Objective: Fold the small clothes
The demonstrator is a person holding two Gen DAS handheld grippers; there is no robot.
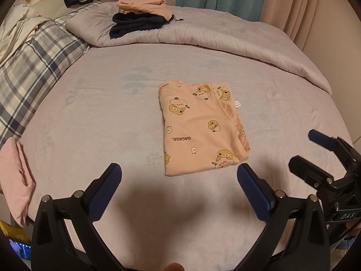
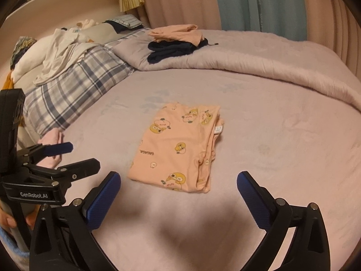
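A peach garment (image 1: 198,128) printed with yellow cartoon ducks lies folded into a flat rectangle on the lilac bed sheet (image 1: 90,117); a white label sticks out at its right edge. My left gripper (image 1: 178,169) hovers open just short of its near edge, with nothing between the blue pads. My right gripper (image 1: 302,146) stands open to the right of the garment, apart from it. In the right wrist view the garment (image 2: 178,149) lies just beyond my open right gripper (image 2: 178,176), and my left gripper (image 2: 83,154) is at the left, open.
A folded lilac duvet (image 1: 225,38) runs across the far side and carries a stack of peach and navy clothes (image 1: 140,15). A plaid pillow (image 1: 33,72) with white cloth on it lies at the left. A folded pink garment (image 1: 15,180) rests at the bed's left edge.
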